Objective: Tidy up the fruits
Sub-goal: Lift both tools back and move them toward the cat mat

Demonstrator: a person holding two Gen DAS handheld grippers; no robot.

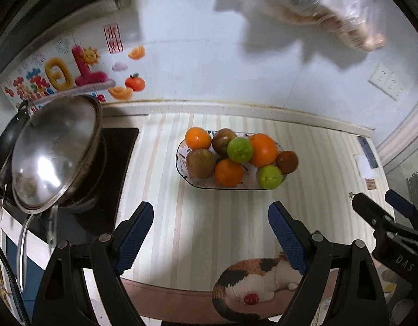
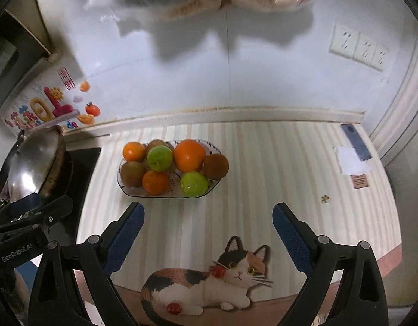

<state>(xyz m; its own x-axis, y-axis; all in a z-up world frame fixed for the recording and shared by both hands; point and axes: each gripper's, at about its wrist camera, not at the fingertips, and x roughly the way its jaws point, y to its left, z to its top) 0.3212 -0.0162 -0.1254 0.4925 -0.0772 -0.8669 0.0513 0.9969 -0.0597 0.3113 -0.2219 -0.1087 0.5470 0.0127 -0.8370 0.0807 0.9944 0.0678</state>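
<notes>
Tools both stand with jaws wide and nothing between them — left tool (image 1: 210,233) and right tool (image 2: 207,235) hang above the striped counter (image 2: 263,176), clear of it. Ahead of them the fruits (image 1: 240,157) — oranges, green and brownish ones — lie heaped together on an oval plate (image 1: 180,160) near the wall, beside a wok lid (image 1: 53,152).

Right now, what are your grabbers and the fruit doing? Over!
Left gripper open, empty. Right gripper open, empty. Oranges, green apples piled on oval glass plate. Nothing between grippers and plate.
</notes>
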